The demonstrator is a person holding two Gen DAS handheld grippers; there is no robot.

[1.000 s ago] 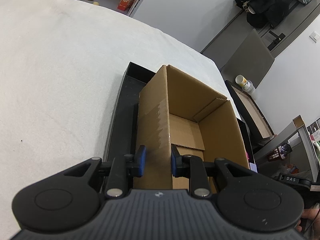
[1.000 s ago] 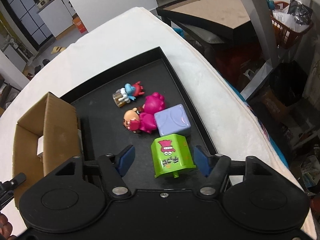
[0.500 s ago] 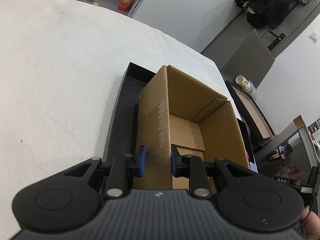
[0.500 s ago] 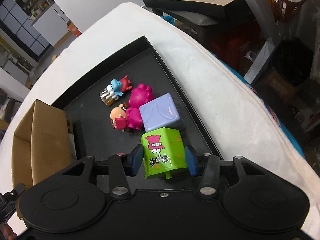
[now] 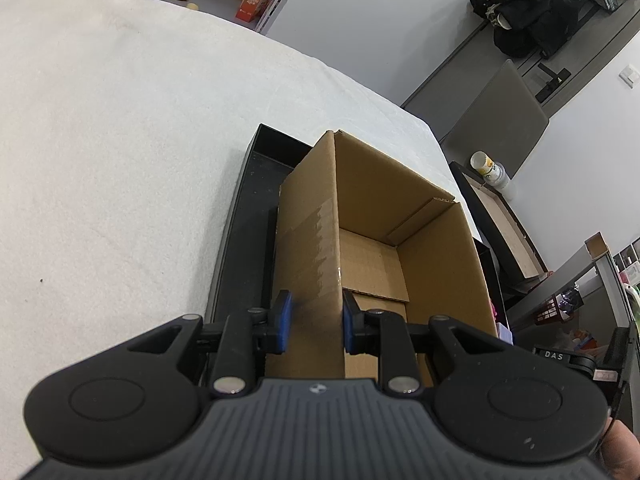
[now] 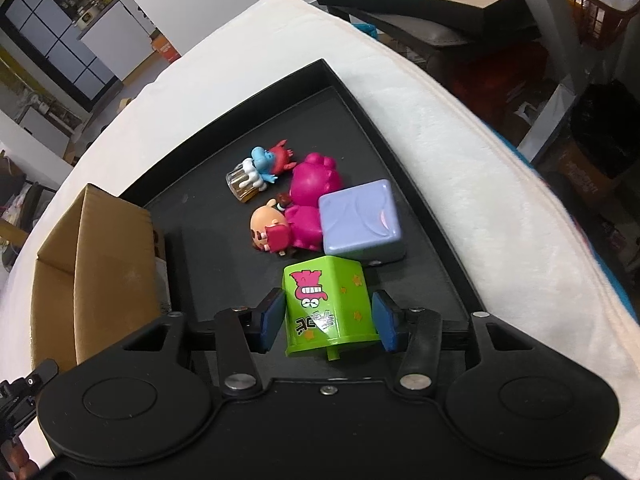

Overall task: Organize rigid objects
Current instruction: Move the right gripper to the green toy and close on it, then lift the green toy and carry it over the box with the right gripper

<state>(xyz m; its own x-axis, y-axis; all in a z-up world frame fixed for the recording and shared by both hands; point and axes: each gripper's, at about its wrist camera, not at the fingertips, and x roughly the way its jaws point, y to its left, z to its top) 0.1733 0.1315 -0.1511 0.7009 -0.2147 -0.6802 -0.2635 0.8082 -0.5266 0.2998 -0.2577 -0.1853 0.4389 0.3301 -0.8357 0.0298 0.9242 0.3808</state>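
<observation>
At the tray's near right corner: green box (image 6: 329, 309) sits between the pads of the right tongs (image 6: 327, 322), which are clamped on its sides.
Left tongs (image 5: 314, 322): pinched onto the near wall of the cardboard box (image 5: 436, 248), steadying it at the left end of the black tray (image 6: 372, 120).
Grip check: green box looks slick and top-heavy; I'd squeeze squarely before lifting.
Path: raise straight up, clear the purple cube (image 6: 360, 220) touching its far edge, then cross left.
Still waiting: pink figure (image 6: 308, 204), blue-red figure (image 6: 260, 168).
</observation>
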